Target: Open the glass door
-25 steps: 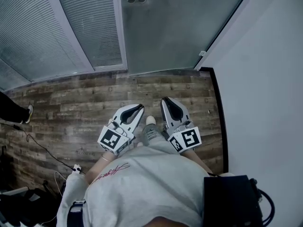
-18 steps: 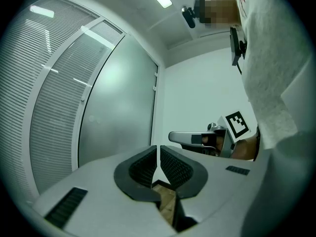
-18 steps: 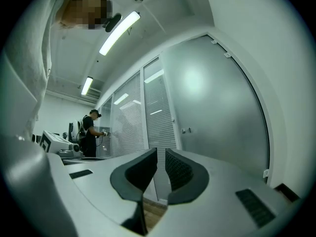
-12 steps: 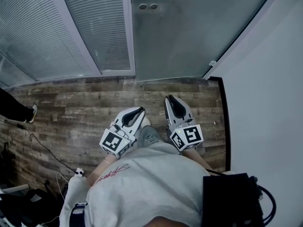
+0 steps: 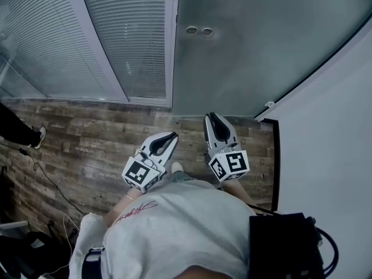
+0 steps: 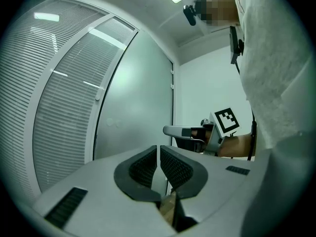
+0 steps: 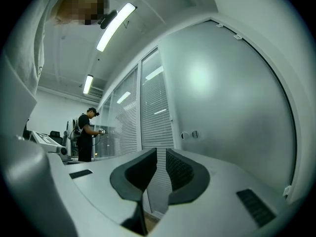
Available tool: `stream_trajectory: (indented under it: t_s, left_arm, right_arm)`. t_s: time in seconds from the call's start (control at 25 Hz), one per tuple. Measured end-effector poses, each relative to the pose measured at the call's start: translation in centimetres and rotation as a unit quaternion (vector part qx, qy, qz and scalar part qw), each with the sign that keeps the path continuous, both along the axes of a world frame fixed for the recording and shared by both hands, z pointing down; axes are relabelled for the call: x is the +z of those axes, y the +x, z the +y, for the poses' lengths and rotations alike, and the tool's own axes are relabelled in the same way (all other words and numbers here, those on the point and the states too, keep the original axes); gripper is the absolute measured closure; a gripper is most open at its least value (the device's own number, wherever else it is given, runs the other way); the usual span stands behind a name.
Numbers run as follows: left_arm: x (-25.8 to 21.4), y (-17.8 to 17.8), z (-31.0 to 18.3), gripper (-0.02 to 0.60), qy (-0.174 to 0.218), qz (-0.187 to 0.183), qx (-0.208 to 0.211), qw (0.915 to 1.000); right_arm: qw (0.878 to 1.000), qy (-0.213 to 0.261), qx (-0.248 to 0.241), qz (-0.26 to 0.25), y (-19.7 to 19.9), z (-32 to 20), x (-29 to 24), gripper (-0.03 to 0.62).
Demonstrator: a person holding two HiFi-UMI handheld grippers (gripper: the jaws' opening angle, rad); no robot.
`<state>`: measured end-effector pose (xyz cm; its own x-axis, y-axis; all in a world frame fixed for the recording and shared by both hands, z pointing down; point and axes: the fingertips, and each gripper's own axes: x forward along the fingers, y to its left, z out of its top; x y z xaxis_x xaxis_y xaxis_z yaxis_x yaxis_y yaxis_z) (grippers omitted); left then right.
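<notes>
The frosted glass door [image 5: 250,51] fills the top right of the head view, with two small round fittings [image 5: 199,31] near its left edge. My left gripper [image 5: 172,135] is held level over the wood floor, short of the door; its pads nearly meet and hold nothing [image 6: 158,149]. My right gripper [image 5: 210,116] reaches closer to the door's foot, pointing at the door [image 7: 227,98] and its round fittings [image 7: 189,134]. Its jaws [image 7: 161,154] stand a narrow slit apart and are empty. In the left gripper view the right gripper [image 6: 182,131] shows beside the door [image 6: 138,98].
Glass panels with blinds [image 5: 116,39] run left of the door. A white wall [image 5: 337,132] closes the right side. Wood floor [image 5: 87,138] lies below, with cables [image 5: 46,182] at the left. Another person [image 7: 85,135] stands far off to the left.
Both grippers and my view have moved forward toward the door. The door and its round fittings now look larger and nearer. The jaws have not visibly changed.
</notes>
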<state>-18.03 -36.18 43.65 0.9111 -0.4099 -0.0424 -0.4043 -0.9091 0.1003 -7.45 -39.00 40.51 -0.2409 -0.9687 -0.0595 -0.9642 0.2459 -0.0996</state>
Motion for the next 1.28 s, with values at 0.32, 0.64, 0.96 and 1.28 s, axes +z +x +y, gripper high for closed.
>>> stream_trajectory:
  t_s: [0.32, 0.64, 0.96, 1.28]
  left_arm:
    - [0.7, 2.1, -6.8, 0.546, -0.004, -0.008, -0.016, 0.9998]
    - [1.3, 0.8, -10.6, 0.546, -0.018, -0.01, -0.067, 0.9975]
    - [1.2, -1.2, -12.7, 0.546, -0.033, -0.009, -0.115, 0.9928]
    - [1.2, -2.3, -13.6, 0.546, -0.028, -0.017, -0.134, 0.9905]
  right_arm:
    - [1.0, -0.004, 0.006, 0.012, 4.4, -11.6, -0.7, 0.483]
    - [0.999, 0.024, 0.037, 0.03, 6.8, -22.8, -2.1, 0.47]
    - [0.996, 0.001, 0.081, 0.037, 8.1, -32.0, -1.6, 0.441]
    - [0.992, 0.0, 0.101, 0.077, 8.3, -36.1, -1.6, 0.437]
